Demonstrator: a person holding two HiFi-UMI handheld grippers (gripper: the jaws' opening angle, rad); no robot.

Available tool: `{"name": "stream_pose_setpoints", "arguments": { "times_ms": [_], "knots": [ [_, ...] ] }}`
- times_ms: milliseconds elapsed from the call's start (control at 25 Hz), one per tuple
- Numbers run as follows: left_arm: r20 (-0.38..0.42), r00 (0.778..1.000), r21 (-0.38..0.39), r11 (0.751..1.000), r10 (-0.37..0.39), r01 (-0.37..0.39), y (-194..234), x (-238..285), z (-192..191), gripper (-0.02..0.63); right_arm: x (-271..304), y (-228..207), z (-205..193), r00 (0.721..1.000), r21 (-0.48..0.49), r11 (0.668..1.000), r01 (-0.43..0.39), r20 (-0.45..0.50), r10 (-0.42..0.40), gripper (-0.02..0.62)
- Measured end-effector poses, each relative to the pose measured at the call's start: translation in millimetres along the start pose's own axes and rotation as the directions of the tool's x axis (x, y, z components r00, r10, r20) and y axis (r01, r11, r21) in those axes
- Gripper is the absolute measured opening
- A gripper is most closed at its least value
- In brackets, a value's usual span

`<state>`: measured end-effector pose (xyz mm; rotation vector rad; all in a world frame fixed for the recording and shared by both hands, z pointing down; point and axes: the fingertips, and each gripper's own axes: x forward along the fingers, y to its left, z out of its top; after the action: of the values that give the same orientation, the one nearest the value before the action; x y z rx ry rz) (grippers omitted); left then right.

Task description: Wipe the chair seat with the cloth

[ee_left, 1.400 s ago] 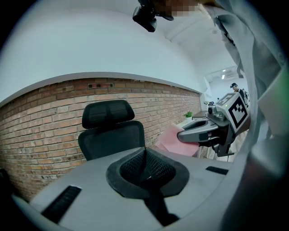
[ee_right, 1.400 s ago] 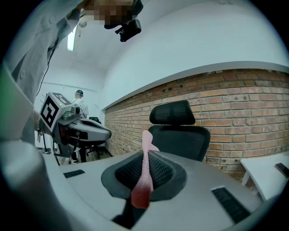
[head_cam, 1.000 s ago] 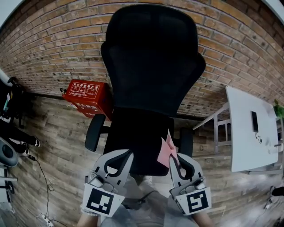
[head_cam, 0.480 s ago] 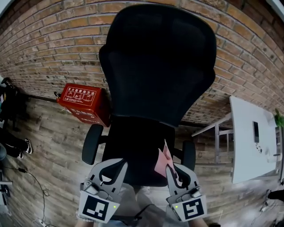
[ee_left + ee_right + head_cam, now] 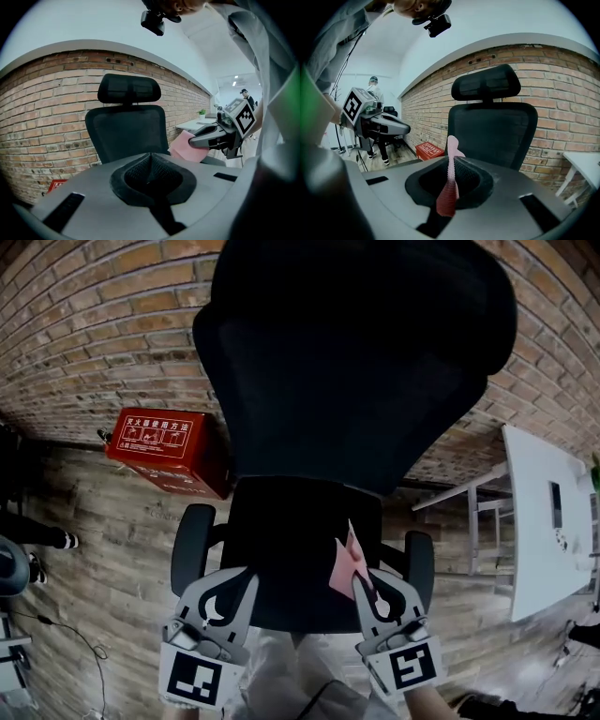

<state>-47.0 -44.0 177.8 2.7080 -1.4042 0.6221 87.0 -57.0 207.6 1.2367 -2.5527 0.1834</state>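
A black office chair stands against the brick wall, its seat just ahead of both grippers and its tall mesh back above. A pink cloth sticks up over the seat's right front part, pinched in my right gripper, whose jaws are shut on it. In the right gripper view the cloth stands as a thin strip between the jaws. My left gripper hovers over the seat's left front edge, jaws shut with nothing between them.
A red box sits on the wooden floor left of the chair. A white desk stands to the right. Armrests flank the seat. A person stands far off in the room.
The view has closed in on the chair, whose back now fills more of the frame. Both grippers keep their places at the seat's front edge, the cloth still held.
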Motion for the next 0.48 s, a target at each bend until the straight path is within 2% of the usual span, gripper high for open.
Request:
{"name": "stream_pose_setpoints", "arguments": {
  "times_ms": [280, 480],
  "knots": [
    [-0.024, 1.0, -0.008, 1.0, 0.002, -0.002, 19.4, 26.6, -54.9, 0.018, 49.7, -1.5, -40.6, 1.0, 0.0, 1.0, -0.001, -0.001, 0.001, 0.051],
    [-0.018, 1.0, -0.051, 0.999, 0.0, -0.001, 32.9, 53.3, -90.5, 0.018, 87.5, 0.6, -67.4, 1.0, -0.033, 0.999, -0.026, 0.012, 0.026, 0.051]
  ]
}}
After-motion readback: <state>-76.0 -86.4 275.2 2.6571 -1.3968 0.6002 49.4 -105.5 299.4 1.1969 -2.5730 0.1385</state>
